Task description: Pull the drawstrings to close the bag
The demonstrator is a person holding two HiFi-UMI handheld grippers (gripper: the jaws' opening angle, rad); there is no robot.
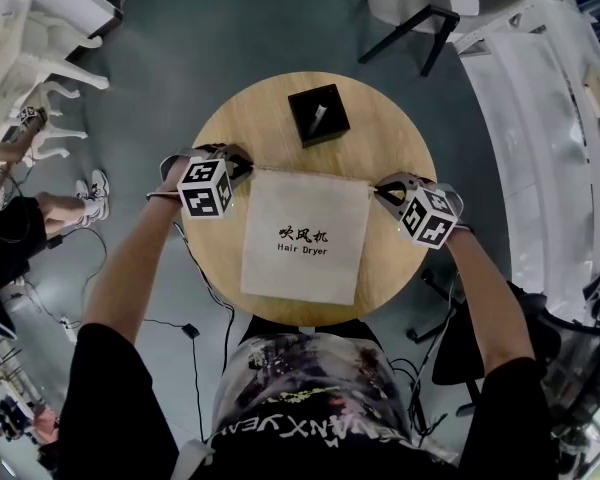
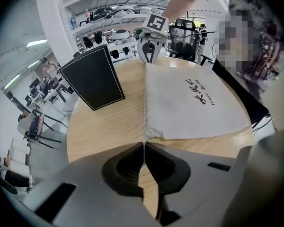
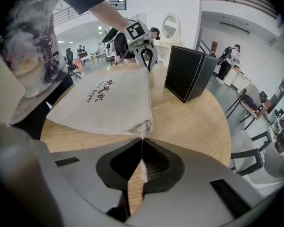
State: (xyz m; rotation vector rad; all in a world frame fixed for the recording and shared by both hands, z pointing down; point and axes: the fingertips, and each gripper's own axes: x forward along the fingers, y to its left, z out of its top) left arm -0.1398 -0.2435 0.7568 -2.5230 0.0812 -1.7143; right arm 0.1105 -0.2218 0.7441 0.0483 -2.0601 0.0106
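Observation:
A white cloth drawstring bag (image 1: 305, 233) printed "Hair Dryer" lies flat on the round wooden table (image 1: 385, 133). My left gripper (image 1: 244, 169) sits at the bag's far left corner. In the left gripper view its jaws (image 2: 143, 144) are shut, with the bag's (image 2: 194, 103) corner cord running into the tips. My right gripper (image 1: 381, 190) is at the far right corner. Its jaws (image 3: 141, 143) are shut on a white drawstring (image 3: 142, 169) coming out of the bag (image 3: 109, 98). Each gripper shows in the other's view, across the bag: right (image 2: 149, 55), left (image 3: 145, 63).
A black box (image 1: 318, 114) stands on the table just beyond the bag's mouth, between the two grippers. A black-legged chair (image 1: 420, 13) and a white bench (image 1: 40, 53) stand on the floor around the table. Cables (image 1: 195, 333) lie near the person's feet.

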